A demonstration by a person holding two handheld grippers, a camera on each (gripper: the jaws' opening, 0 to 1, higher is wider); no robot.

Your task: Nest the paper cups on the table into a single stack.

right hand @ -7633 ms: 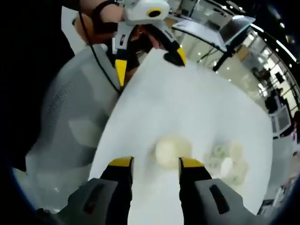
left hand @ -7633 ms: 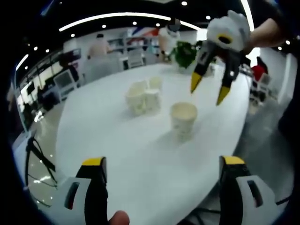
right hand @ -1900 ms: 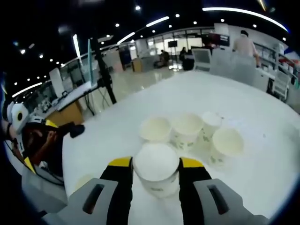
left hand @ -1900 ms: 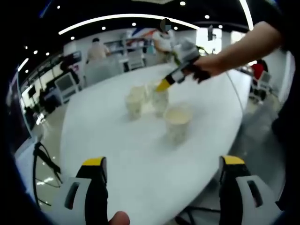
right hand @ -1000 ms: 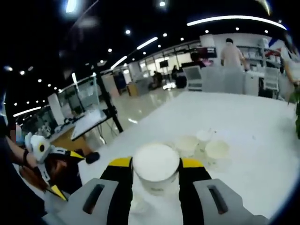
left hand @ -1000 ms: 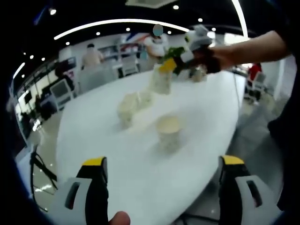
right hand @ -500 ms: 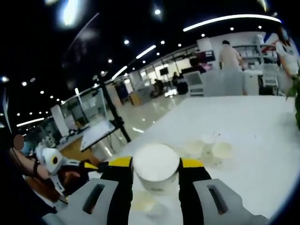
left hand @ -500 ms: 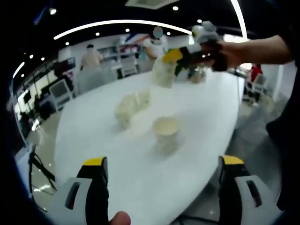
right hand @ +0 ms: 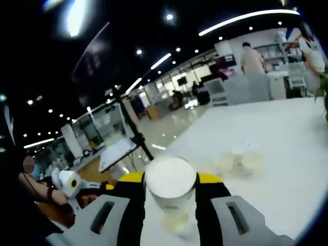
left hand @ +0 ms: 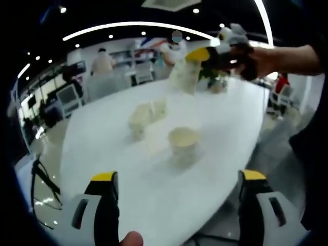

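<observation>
My right gripper (right hand: 170, 179) is shut on a white paper cup (right hand: 170, 190) and holds it in the air. Just under it a single open cup (right hand: 177, 223) stands on the white table (right hand: 287, 169). In the left gripper view the same held cup (left hand: 183, 76) hangs in the right gripper (left hand: 202, 56), above and behind the single cup (left hand: 183, 143). A cluster of several cups (left hand: 145, 115) stands farther back; it also shows as the cluster (right hand: 238, 158) beyond the held cup. My left gripper (left hand: 179, 177) stays low at the near table edge, open, with nothing between its jaws.
The table's edge (left hand: 241, 154) curves away on the right, with floor beyond. A green plant (left hand: 212, 79) stands at the far end. Chairs and people (left hand: 102, 61) are in the background. A person's hand with the left gripper (right hand: 72, 187) is low on the left.
The right gripper has lifted one cup out of the cluster, raised it and carried it toward the single cup. The left gripper has stayed open near the table edge.
</observation>
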